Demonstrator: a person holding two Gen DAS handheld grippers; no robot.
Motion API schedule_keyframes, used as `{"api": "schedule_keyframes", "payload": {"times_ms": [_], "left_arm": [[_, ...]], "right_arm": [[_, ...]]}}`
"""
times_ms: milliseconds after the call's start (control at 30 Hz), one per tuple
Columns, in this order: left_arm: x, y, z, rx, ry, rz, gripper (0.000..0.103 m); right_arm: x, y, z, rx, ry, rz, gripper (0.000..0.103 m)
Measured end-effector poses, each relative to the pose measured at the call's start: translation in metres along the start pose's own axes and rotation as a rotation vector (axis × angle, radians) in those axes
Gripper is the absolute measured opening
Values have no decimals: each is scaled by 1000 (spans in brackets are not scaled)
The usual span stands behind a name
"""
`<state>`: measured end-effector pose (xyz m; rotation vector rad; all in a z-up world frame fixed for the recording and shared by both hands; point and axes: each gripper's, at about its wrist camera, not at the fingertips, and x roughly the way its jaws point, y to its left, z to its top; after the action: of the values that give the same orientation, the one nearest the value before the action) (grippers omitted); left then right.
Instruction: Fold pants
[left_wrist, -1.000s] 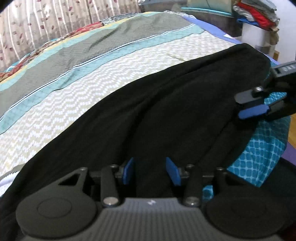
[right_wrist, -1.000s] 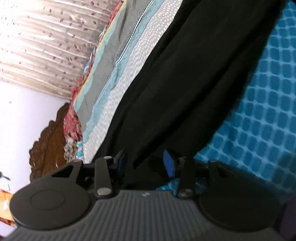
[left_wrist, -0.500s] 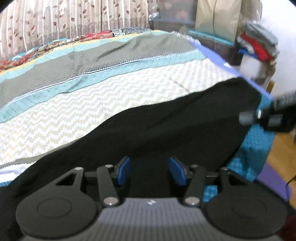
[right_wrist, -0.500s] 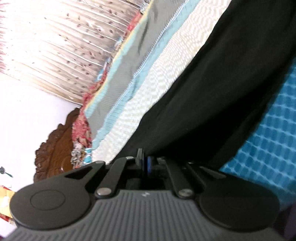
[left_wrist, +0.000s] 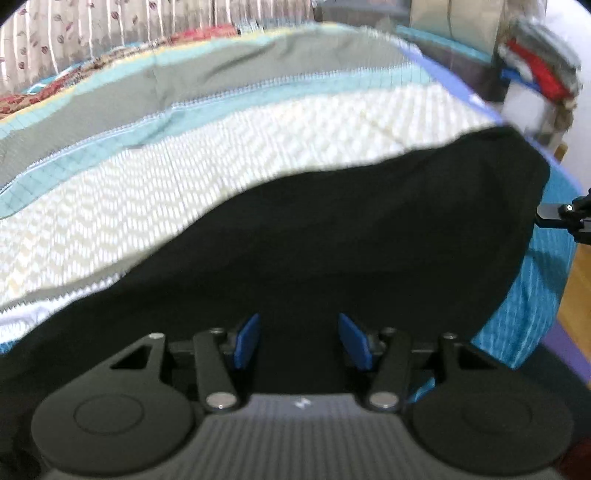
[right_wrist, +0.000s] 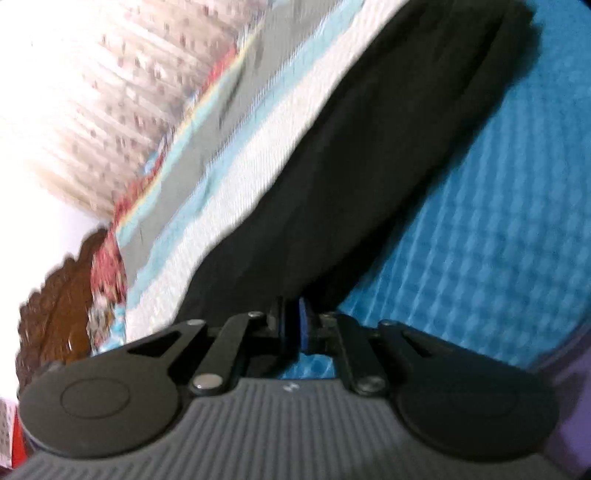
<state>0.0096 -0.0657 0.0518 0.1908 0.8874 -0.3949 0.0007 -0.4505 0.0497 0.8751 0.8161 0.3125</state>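
Black pants (left_wrist: 369, 240) lie lengthwise along the near side of a striped bedspread (left_wrist: 184, 192). My left gripper (left_wrist: 301, 341) hovers over them, its blue pads (left_wrist: 247, 339) well apart with black cloth beneath and between them, not pinched. In the right wrist view, the right gripper (right_wrist: 293, 325) has its pads nearly together on the pants' (right_wrist: 369, 166) near edge. Its jaws are opening slightly, with the cloth still between them. The left wrist view shows the right gripper (left_wrist: 541, 218) at the pants' far right end.
A blue patterned sheet (right_wrist: 480, 221) covers the bed's near side, beside the pants. Stacked clothes (left_wrist: 535, 66) sit past the bed's far corner, curtains (left_wrist: 92, 29) hang behind, and a carved wooden headboard (right_wrist: 55, 295) stands at one end. Wood floor (left_wrist: 576, 295) shows at right.
The right gripper's pads went from apart to closed on the pants' edge, and it rose. The left gripper's pads spread a little wider and its view tilted up along the bed.
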Motion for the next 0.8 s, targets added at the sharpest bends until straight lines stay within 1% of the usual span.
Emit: {"api": "schedule_keyframes", "payload": {"times_ms": [67,200,267,333,367,400,433,467,500,567,600,667,733,767,800], "left_arm": [[1,5,11,-29,-23,-1,50],[16,8,31,-70,-40,38,50],[33,15,39,-89,-16,60,50],[50,22,38,-109,27,85,50],[55,25,36,-119,47,103,50],[62,30,34,-131,64,115,51],[66,35,31,-151,77,118,57],[66,39,28,-172,75,112,59],[65,41,26,-186,70,108,60],[65,41,27,-187,70,110,60],[64,40,28,-184,73,115,59],[61,34,33,-174,71,118,58],[57,26,40,-163,50,96,58],[54,21,44,-155,36,81,58],[52,12,49,-140,20,62,58]], "right_arm": [[9,12,9,-35,-21,8,12],[62,43,19,-124,4,16,13],[89,48,20,-185,24,-8,13],[104,43,26,-238,31,-65,13],[103,36,28,-268,16,-105,13],[98,28,34,-292,-17,-158,9],[88,16,43,-300,-61,-218,7],[77,2,54,-288,-118,-299,7],[60,-18,68,-240,-172,-350,1],[29,-55,86,-108,-274,-439,0],[12,-73,95,-48,-319,-440,0],[-6,-89,103,30,-348,-403,0],[-16,-82,104,-14,-372,-424,0],[-21,-76,101,-33,-390,-422,2],[-30,-75,98,-35,-420,-409,8]]}}
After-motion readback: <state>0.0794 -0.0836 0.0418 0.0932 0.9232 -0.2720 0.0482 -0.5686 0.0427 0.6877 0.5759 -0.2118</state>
